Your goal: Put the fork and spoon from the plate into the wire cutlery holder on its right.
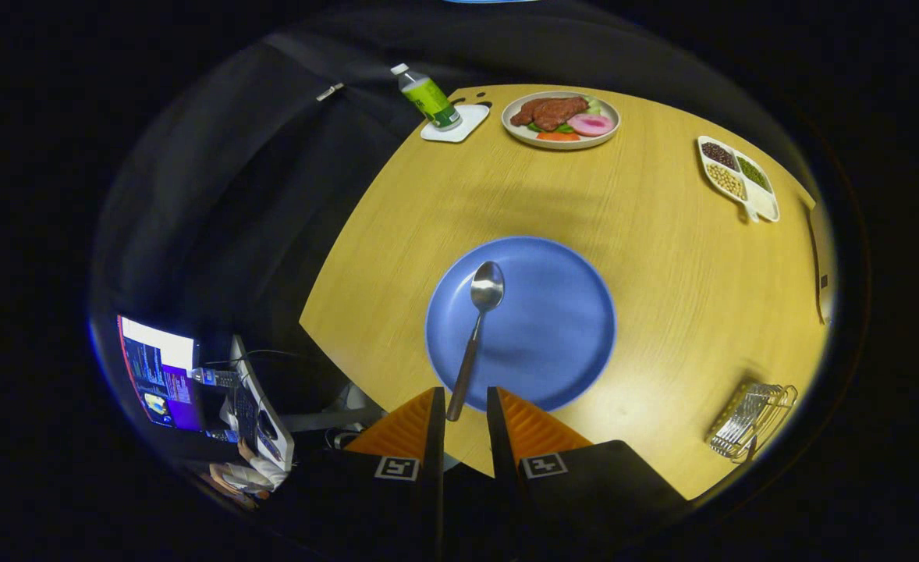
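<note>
The tongs [465, 406] hang above the wooden tabletop [662, 257], narrowed, with the brown handle of the silver metal spoon [477, 328] between their tips; whether both press it I cannot tell. The spoon's bowl lies over the round blue plate [553, 328], and the wire cutlery holder [750, 420] stands well apart to the right.

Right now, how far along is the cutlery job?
Looks done: a handle sticks out of the wire cutlery holder, probably the fork, too small to confirm. In hand: the spoon lies on the blue plate, its handle end between the fingers of the gripper, which are parted, not pressing it. Left: grip the spoon, carry it right, drop it in the holder.
</note>
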The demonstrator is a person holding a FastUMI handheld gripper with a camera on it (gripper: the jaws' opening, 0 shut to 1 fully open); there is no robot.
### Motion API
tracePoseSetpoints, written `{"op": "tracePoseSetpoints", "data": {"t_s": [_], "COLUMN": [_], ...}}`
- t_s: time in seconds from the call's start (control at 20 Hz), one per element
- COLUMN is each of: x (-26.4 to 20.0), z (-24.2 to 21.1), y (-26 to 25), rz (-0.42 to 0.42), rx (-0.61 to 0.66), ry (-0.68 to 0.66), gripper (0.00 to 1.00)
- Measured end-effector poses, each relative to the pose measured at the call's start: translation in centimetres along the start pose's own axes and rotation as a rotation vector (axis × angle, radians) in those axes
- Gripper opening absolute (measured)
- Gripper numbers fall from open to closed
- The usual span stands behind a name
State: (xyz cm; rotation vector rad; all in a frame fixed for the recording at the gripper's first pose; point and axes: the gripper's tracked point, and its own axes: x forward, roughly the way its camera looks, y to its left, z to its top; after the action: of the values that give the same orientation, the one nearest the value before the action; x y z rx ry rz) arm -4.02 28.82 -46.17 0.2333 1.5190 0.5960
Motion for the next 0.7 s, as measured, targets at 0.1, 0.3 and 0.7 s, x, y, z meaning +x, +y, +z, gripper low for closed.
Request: {"op": "tracePoseSetpoints", "data": {"t_s": [0.1,0.3,0.7], "x": [2.4,6.0,10.3], "z": [0.0,0.3,-0.3], "y": [0.0,-0.6,-1.5], "rz": [-0.017,-0.06,-0.13], "rx": [0.023,0.053,0.066], "ry": [0.036,0.073,0.127], "gripper": [0.33,0.33,0.33]}}
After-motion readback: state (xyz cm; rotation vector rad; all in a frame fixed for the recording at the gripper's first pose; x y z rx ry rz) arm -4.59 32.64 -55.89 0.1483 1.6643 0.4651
